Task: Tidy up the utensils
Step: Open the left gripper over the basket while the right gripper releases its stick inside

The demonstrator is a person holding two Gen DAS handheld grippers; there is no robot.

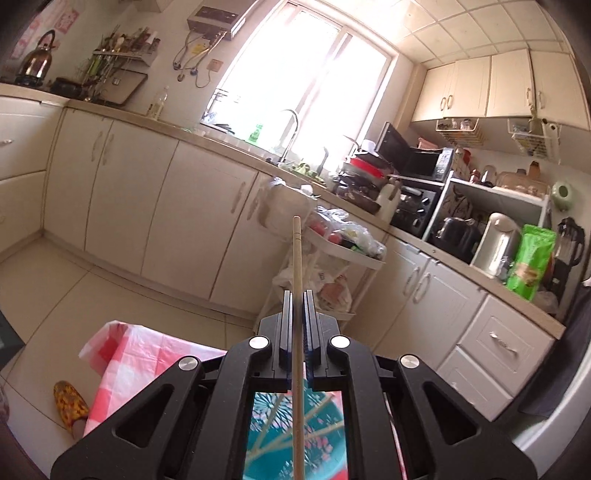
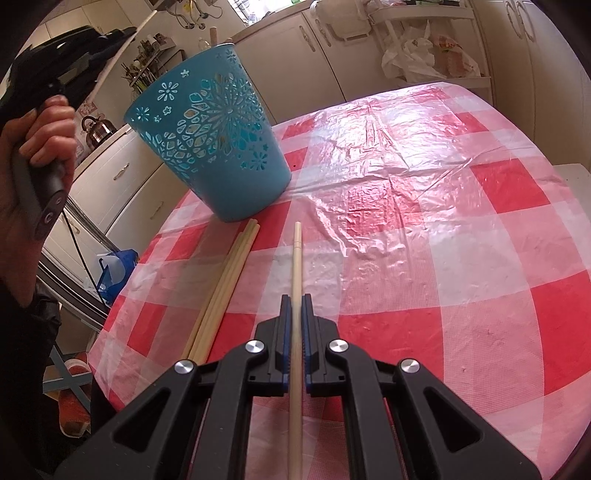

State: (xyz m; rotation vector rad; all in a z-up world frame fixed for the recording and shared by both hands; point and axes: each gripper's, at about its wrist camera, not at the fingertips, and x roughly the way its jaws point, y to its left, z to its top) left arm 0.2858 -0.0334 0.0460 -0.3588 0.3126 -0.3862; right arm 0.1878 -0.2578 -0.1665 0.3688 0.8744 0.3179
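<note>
My left gripper [image 1: 297, 295] is shut on a wooden chopstick [image 1: 297, 258] and holds it high, pointing at the kitchen counter, above the blue cut-out basket [image 1: 269, 432]. In the right wrist view the left gripper [image 2: 122, 31] shows at upper left with its chopstick [image 2: 110, 62] above the basket [image 2: 214, 136], which stands on the red-checked tablecloth [image 2: 424, 221]. My right gripper [image 2: 296, 299] is shut on another chopstick [image 2: 296, 266] just above the cloth. Several more chopsticks [image 2: 225, 284] lie on the cloth left of it, near the basket's base.
The table's left edge [image 2: 110, 317] drops to the floor. Beyond the table stand cream cabinets [image 1: 147, 199], a white trolley with bags [image 1: 343, 251] and a cluttered counter with appliances [image 1: 461, 229]. A slipper [image 1: 70, 404] lies on the floor.
</note>
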